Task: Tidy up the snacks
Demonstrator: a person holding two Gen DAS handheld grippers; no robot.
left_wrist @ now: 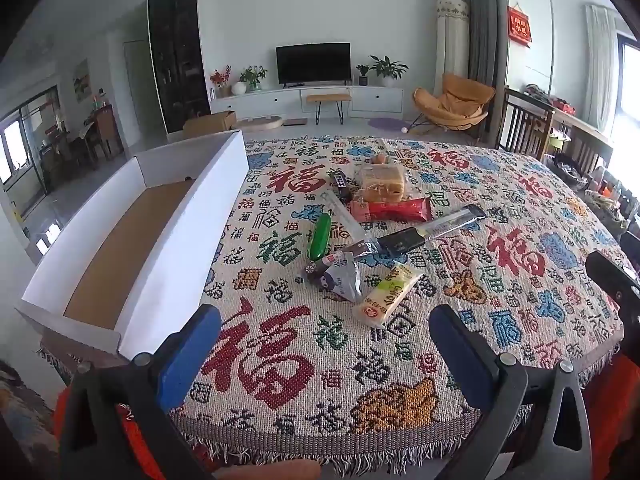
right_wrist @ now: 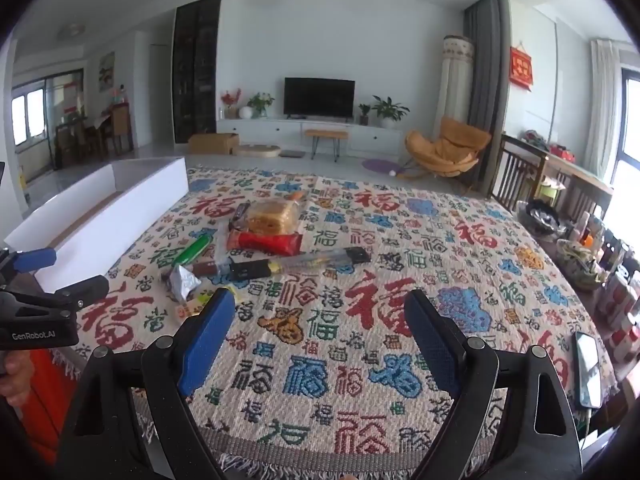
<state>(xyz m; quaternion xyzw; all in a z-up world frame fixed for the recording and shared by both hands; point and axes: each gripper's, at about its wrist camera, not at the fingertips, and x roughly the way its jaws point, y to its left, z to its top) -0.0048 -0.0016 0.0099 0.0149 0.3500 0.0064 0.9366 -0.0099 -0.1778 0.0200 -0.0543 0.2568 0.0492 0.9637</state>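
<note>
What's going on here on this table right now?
A person holds two grippers over a patterned cloth. The left gripper and right gripper are both open and empty. A pile of snacks lies untouched mid-table. The white box at the left shows no snacks inside.

Black-framed left gripper [left_wrist: 325, 350] and right gripper [right_wrist: 320, 334], blue pads, silver screws, orange sleeves, "GenRobot.AI" lettering.

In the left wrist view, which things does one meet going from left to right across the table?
white box → green packet → silver pouch → yellow-green packet → long black packet
</note>
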